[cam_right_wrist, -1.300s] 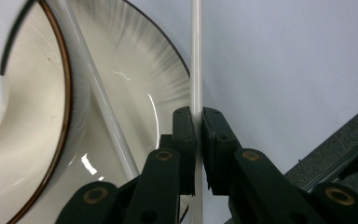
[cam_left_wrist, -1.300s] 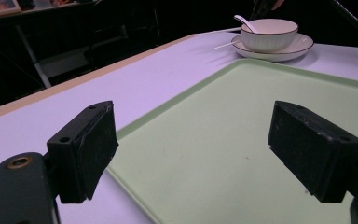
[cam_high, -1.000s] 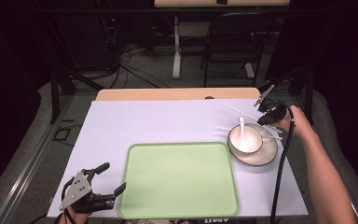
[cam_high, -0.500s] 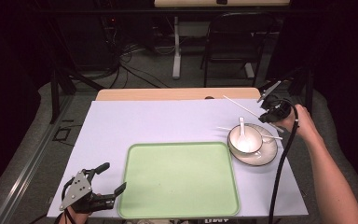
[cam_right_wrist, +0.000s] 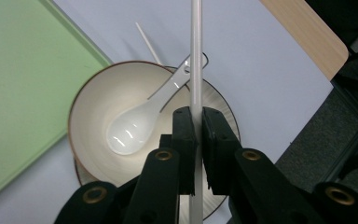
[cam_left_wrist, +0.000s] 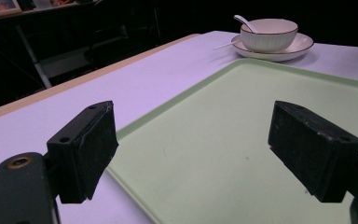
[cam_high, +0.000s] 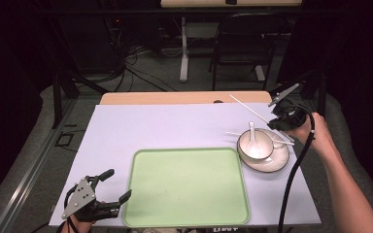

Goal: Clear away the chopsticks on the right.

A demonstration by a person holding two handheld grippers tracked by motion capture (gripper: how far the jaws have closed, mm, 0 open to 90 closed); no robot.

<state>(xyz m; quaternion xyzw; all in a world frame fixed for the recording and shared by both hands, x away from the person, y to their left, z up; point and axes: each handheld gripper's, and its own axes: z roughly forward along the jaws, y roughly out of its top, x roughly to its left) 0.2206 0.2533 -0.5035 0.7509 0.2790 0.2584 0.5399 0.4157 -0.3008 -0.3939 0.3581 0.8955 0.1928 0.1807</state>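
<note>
Nearest us our left gripper [cam_high: 110, 186], jaws apart, sits at the one green tray's [cam_high: 184, 189] near-left corner, beyond it one bowl [cam_high: 255, 144] with one spoon [cam_right_wrist: 142, 119] on one plate [cam_high: 279, 162], and our right gripper [cam_right_wrist: 196, 123] pinches one white chopstick [cam_right_wrist: 196, 56] above them, a second chopstick [cam_right_wrist: 147, 43] on the white table [cam_high: 165, 128]

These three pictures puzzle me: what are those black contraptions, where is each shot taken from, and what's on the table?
A person holds a hand tool with a two-jaw claw in each hand. One camera looks down from above; the others ride on each claw. The left claw is open, near the green tray. The right claw is shut on a white chopstick above a bowl with a spoon, standing on a plate. A second chopstick lies by the plate.
</note>
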